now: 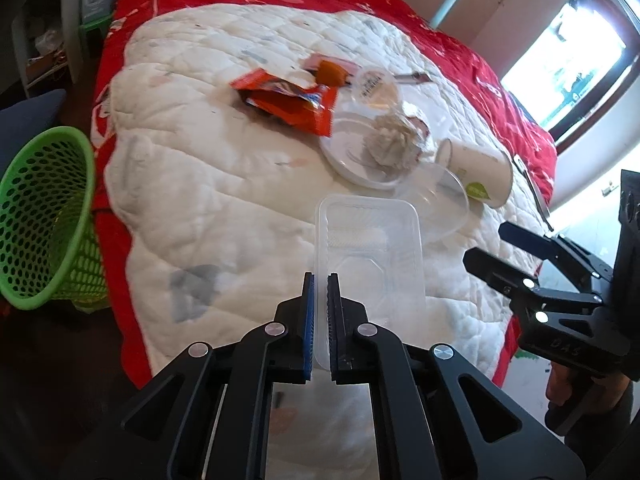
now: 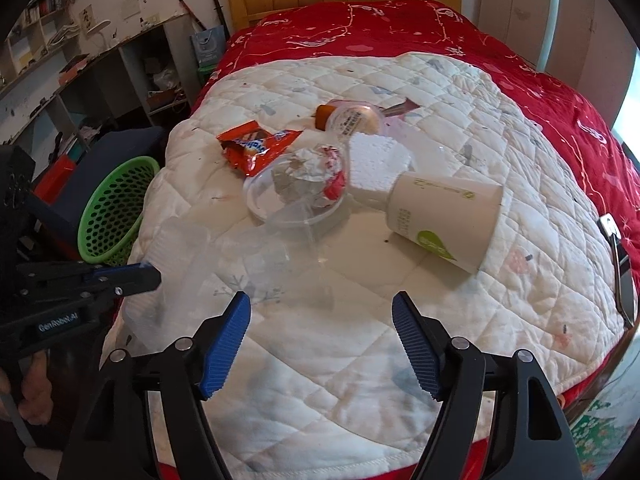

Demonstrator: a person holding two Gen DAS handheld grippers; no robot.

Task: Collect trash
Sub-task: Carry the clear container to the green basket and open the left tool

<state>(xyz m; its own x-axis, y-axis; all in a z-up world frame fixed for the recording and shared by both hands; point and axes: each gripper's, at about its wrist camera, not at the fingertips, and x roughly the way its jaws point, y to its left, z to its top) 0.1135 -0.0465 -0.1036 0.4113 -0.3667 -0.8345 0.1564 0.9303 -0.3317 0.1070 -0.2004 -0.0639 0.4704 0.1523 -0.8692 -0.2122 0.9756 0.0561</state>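
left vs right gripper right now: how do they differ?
The left gripper has its fingers shut on the rim of a clear rectangular plastic tray; the right gripper is spread wide and holds nothing. The left carries the tray lifted off the white quilted blanket; the right points at the trash pile near the tipped white paper cup. Both have black frames with blue ribbed pads and are hand-held.

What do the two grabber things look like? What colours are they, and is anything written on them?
Both are black plastic frames with cut-out holes and round silver pins at the joints. The left gripper and the right gripper each have two fingers lined with ribbed blue pads. White writing, roughly "GenRobot.AI", shows on the left one's side in the right wrist view. No cables show. A bare hand grips its handle.
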